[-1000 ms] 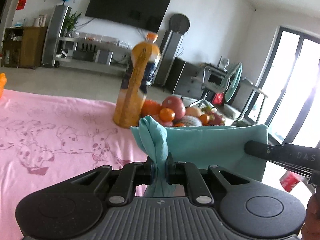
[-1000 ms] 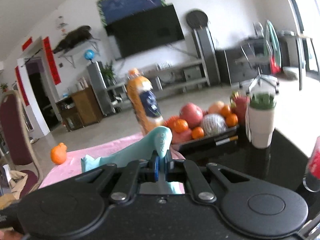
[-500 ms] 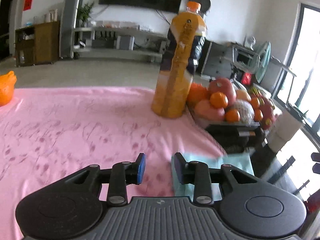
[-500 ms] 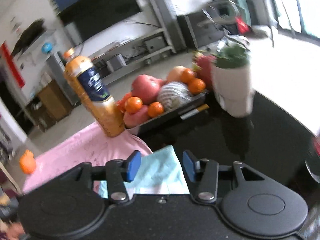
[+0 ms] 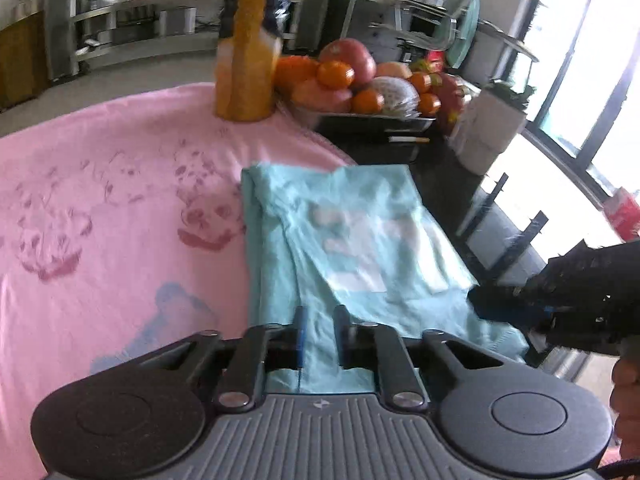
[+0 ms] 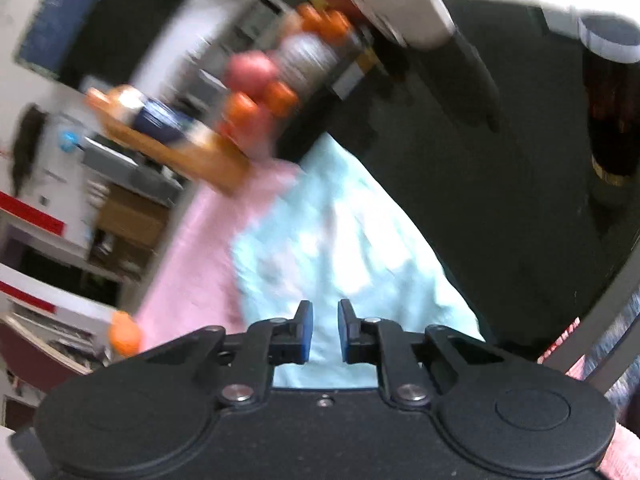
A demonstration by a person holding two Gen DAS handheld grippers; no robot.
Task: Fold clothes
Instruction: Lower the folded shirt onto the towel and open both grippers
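Observation:
A folded light-blue garment (image 5: 352, 248) lies flat, half on the pink dog-print cloth (image 5: 104, 208) and half on the dark table top. My left gripper (image 5: 319, 336) hovers open over its near edge, nothing between the fingers. The right gripper shows at the right of the left wrist view as a black body (image 5: 576, 296) beside the garment's right corner. In the blurred right wrist view the right gripper (image 6: 323, 332) is open above the same blue garment (image 6: 352, 248).
An orange juice bottle (image 5: 248, 48) stands at the pink cloth's far edge. A tray of fruit (image 5: 360, 80) sits behind the garment, with a white cup (image 5: 488, 132) and a red can (image 5: 624, 212) to the right. A dark bottle (image 6: 608, 120) stands on the table.
Both grippers held the blue garment up a second ago, then let go. The garment now lies flat and both grippers have tilted down over it; the right one is moving fast.

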